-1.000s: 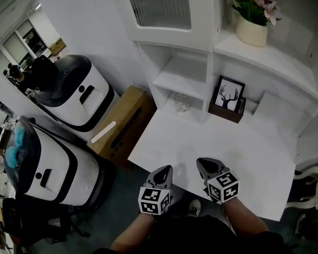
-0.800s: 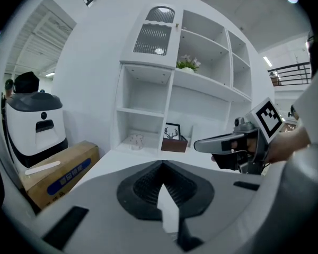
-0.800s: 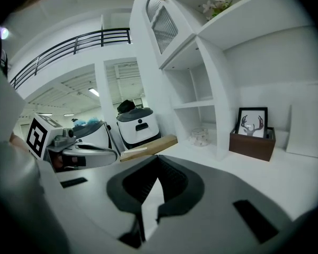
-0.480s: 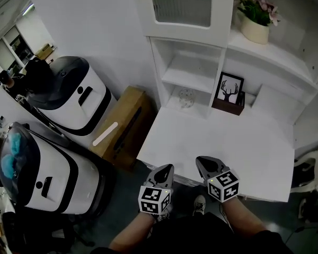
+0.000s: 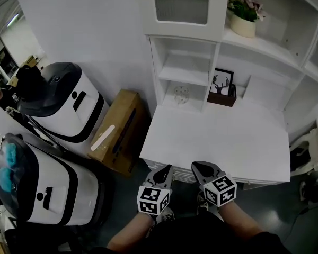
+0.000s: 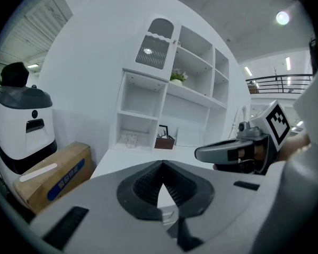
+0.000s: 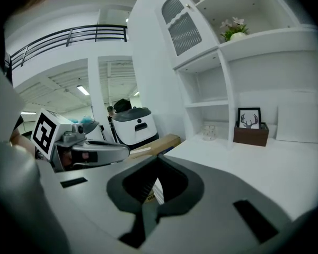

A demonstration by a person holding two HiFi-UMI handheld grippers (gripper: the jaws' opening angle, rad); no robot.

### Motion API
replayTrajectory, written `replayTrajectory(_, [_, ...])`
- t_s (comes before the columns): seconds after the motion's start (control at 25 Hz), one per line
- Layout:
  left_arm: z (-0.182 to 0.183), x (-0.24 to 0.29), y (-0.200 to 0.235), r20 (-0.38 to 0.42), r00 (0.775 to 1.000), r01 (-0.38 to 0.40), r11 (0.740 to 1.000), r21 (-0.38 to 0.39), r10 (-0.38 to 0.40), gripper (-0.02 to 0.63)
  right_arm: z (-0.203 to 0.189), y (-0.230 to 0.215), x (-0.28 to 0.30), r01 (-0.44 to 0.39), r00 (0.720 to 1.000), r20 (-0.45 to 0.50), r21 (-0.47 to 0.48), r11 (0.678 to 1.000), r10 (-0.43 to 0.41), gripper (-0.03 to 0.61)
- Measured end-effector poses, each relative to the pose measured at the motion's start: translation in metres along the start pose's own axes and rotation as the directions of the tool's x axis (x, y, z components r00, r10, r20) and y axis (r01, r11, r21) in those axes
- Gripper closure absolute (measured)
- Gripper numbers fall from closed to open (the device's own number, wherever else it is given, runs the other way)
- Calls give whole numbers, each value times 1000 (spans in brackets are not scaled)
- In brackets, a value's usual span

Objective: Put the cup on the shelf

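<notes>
Both grippers, the left gripper [image 5: 164, 169] and the right gripper [image 5: 197, 165], are hanging at the desk's [image 5: 222, 142] near edge, jaws pinched together on nothing. Well apart from them, the glass cup [image 5: 181, 93] is standing in the shelf unit's [image 5: 186, 62] bottom left cubby, seemingly upright, long axis vertical, mouth pointing up. That is fitting either a cup already shelved or one awaiting the board above; if the latter, opened jaws and a long reach.
</notes>
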State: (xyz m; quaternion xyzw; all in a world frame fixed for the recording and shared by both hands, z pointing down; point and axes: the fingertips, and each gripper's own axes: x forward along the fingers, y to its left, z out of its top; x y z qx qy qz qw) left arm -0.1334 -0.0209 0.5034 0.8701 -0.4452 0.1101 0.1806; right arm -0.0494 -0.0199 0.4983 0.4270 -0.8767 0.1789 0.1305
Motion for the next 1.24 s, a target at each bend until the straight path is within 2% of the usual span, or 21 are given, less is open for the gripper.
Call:
replayTrajectory(0.56, [-19, -17, -2, -41, 993, 114, 993, 35, -113, 609, -22, 26, -7, 99, 995, 23, 62, 993, -100, 575])
replayTrajectory(0.84, [-21, -19, 2, -49, 991, 126, 991, 47, -124, 609, -23, 29, -2, 112, 993, 26, 73, 991, -114, 575])
replayTrajectory(1.24, [-21, -14, 9, -38, 991, 132, 991, 26, -131, 609, -21, 25, 6, 123, 992, 16, 66, 990, -124, 575])
